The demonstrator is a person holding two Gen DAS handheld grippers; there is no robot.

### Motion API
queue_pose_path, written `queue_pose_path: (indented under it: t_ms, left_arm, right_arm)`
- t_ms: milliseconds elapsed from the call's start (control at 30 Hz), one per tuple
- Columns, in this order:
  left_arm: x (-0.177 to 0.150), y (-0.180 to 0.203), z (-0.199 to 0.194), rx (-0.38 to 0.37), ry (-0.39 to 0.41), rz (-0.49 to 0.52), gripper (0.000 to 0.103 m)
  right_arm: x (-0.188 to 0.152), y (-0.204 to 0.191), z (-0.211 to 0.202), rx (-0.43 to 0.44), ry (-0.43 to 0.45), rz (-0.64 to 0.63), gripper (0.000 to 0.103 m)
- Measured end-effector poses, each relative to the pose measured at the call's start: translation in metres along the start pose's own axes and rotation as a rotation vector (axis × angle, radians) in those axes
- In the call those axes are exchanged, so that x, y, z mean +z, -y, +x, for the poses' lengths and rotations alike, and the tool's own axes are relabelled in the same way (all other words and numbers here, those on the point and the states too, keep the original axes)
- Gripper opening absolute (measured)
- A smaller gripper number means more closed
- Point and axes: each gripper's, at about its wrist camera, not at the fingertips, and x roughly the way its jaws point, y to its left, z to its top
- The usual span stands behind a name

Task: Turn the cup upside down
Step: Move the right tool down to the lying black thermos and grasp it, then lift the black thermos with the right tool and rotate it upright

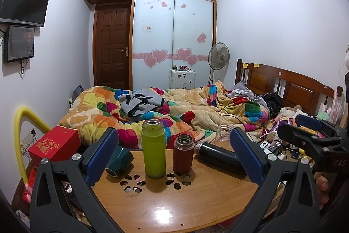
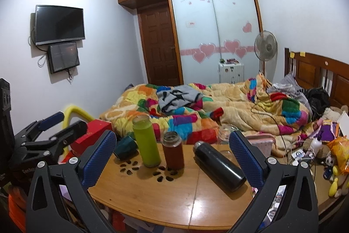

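Note:
A wooden table [image 1: 174,206] holds several cups. A lime-green cup [image 1: 153,149] and a dark red cup [image 1: 183,154] stand upright, open at the top. A black bottle [image 1: 218,156] lies on its side at the right. A dark green cup [image 1: 118,159] lies tipped at the left. A clear glass jar [image 1: 224,134] stands behind the black bottle. My left gripper [image 1: 174,158] is open and empty, hovering before the cups. My right gripper [image 2: 174,156] is open and empty, also short of the cups; the black bottle [image 2: 219,165] lies by its right finger.
A red box [image 1: 54,143] and a yellow foam tube [image 1: 19,145] sit left of the table. A bed with a colourful quilt [image 1: 174,106] lies behind it. Clutter covers the area to the right [image 2: 316,145]. The right gripper shows at the left wrist view's right edge [image 1: 309,141].

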Motion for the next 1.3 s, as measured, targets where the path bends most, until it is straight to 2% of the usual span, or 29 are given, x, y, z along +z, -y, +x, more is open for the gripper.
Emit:
queue_pose_path:
  t_ms: [133, 300, 500, 667, 833, 933, 967, 1067, 1300]
  left_arm:
    - [-0.015, 0.002, 0.015, -0.024, 0.010, 0.008, 0.103]
    - [-0.037, 0.004, 0.041, -0.029, -0.004, 0.031, 0.103]
    - [-0.071, 0.002, 0.073, 0.004, -0.024, 0.074, 0.103]
    - [-0.097, 0.002, 0.098, 0.014, -0.050, 0.126, 0.103]
    - [-0.117, 0.010, 0.109, 0.013, -0.042, 0.170, 0.103]
    - [-0.127, 0.016, 0.117, 0.010, -0.050, 0.197, 0.103]
    - [-0.129, 0.018, 0.119, 0.008, -0.052, 0.203, 0.103]
    - [-0.136, 0.024, 0.124, -0.001, -0.059, 0.226, 0.103]
    - [-0.146, 0.035, 0.128, -0.021, -0.064, 0.252, 0.103]
  right_arm:
    - [-0.015, 0.025, 0.022, -0.043, -0.065, 0.018, 0.103]
    - [-0.047, 0.072, 0.067, -0.075, -0.195, 0.060, 0.103]
    - [-0.084, 0.125, 0.130, -0.067, -0.361, 0.085, 0.103]
    - [-0.102, 0.152, 0.176, -0.018, -0.461, 0.082, 0.102]
    - [-0.113, 0.163, 0.207, 0.032, -0.550, 0.067, 0.097]
    - [-0.117, 0.162, 0.218, 0.041, -0.600, 0.044, 0.087]
    - [-0.118, 0.162, 0.219, 0.045, -0.608, 0.031, 0.080]
    - [-0.118, 0.162, 0.216, 0.095, -0.622, 0.026, 0.073]
    - [-0.122, 0.135, 0.200, 0.114, -0.639, -0.063, 0.063]
